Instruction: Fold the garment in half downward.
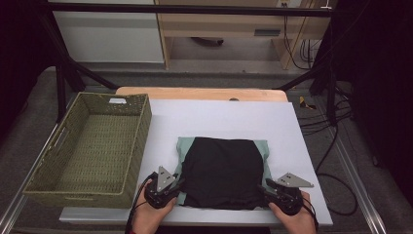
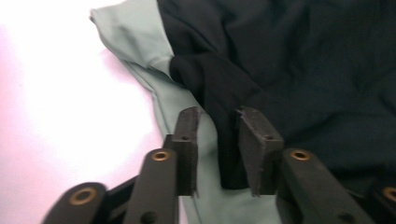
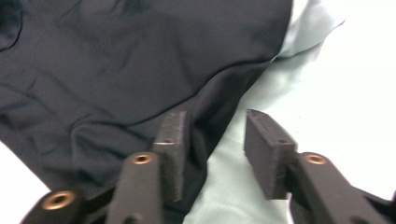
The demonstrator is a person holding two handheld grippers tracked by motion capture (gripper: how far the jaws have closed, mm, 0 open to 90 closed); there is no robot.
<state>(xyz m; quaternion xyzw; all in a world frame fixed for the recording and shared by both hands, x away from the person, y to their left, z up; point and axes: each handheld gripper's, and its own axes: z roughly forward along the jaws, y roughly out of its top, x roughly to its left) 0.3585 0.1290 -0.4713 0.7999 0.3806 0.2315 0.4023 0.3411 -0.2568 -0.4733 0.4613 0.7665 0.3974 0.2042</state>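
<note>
Black cloth [image 1: 223, 170] flanked by left hand-held gripper [image 2: 217, 135], right hand-held gripper [image 3: 215, 140]; both low, jaws spread.

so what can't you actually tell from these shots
- Green cloth, high view: mostly covered by the black cloth; its full shape is hidden.
- Basket, high view: near inner wall hidden behind its own rim.
- Both gripper views: blurred and close; whether the fingers touch the fabric is unclear.
</note>
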